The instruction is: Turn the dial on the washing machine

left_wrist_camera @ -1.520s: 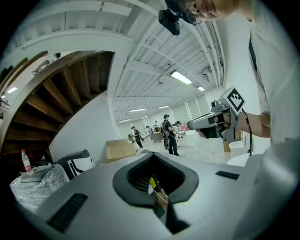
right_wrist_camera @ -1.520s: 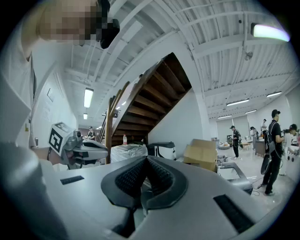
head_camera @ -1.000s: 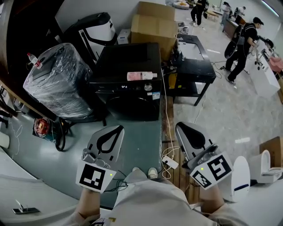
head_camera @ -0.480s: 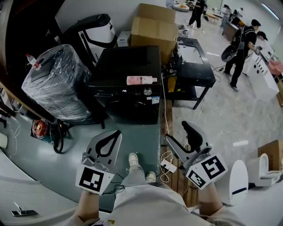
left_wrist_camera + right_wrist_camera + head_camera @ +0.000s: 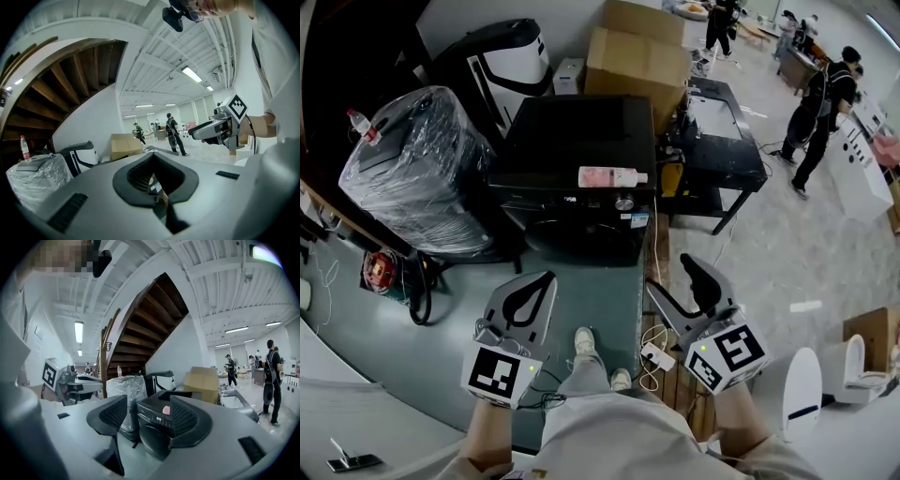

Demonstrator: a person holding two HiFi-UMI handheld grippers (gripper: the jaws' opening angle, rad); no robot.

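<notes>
The black washing machine point(image 5: 572, 141) stands ahead on the floor, with its round dial point(image 5: 624, 202) at the right of the front panel. A pink bottle point(image 5: 612, 176) lies on its lid. My left gripper point(image 5: 542, 279) is shut and empty, well short of the machine. My right gripper point(image 5: 670, 275) is open with nothing between its fingers, also well short, below and right of the dial. In the right gripper view the washing machine point(image 5: 151, 414) shows far off between the parted jaws of that gripper point(image 5: 150, 427); there the dial is hidden behind the right jaw. The left gripper view looks along the closed left gripper point(image 5: 154, 178).
A plastic-wrapped appliance point(image 5: 417, 169) stands left of the machine, with cardboard boxes point(image 5: 637, 56) behind and a black table point(image 5: 717, 141) to the right. A power strip with cables point(image 5: 659, 352) lies on the floor by my feet point(image 5: 581, 339). People point(image 5: 820, 103) work at the far right.
My right gripper's jaws have gone from shut to wide open. A foot has stepped forward into view. Both grippers have shifted slightly toward the machine.
</notes>
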